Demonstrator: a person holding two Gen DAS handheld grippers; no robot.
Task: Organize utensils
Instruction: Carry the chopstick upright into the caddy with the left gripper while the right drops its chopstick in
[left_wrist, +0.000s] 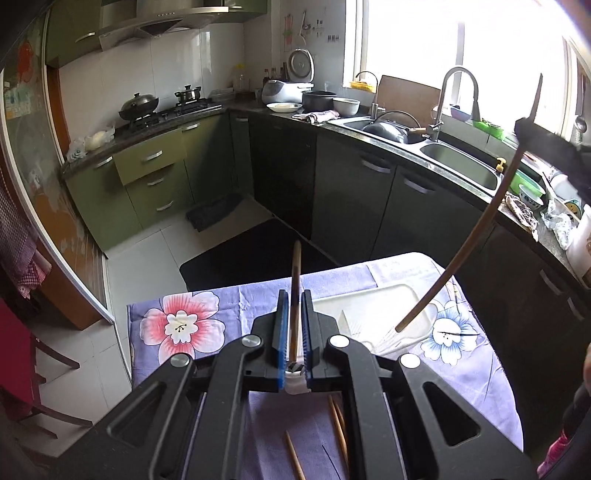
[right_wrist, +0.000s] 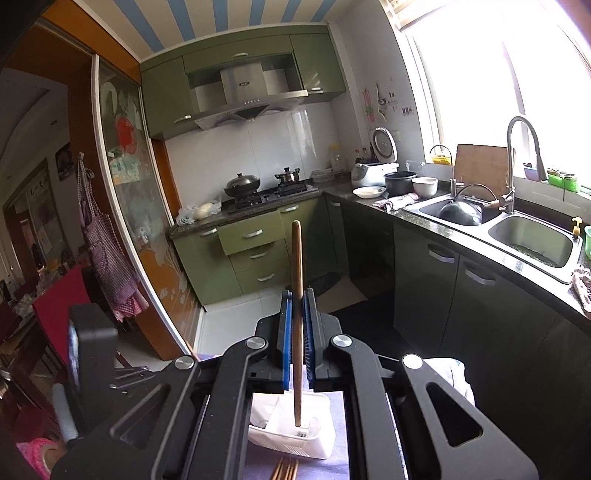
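My left gripper (left_wrist: 294, 325) is shut on a brown chopstick (left_wrist: 295, 280) that points up and forward above the floral tablecloth. My right gripper (right_wrist: 297, 321) is shut on another brown chopstick (right_wrist: 296, 266), held upright with its lower end over a white utensil holder (right_wrist: 295, 439). In the left wrist view the right gripper's chopstick (left_wrist: 461, 243) hangs slanted over a white tray (left_wrist: 369, 306). Several loose chopsticks (left_wrist: 338, 424) lie on the cloth below the left gripper and show in the right wrist view (right_wrist: 286, 470) too.
The table with the purple floral cloth (left_wrist: 192, 325) stands near a dark counter with a double sink (left_wrist: 458, 162) on the right. A stove with pots (left_wrist: 155, 107) is at the back. A black floor mat (left_wrist: 240, 258) lies beyond the table.
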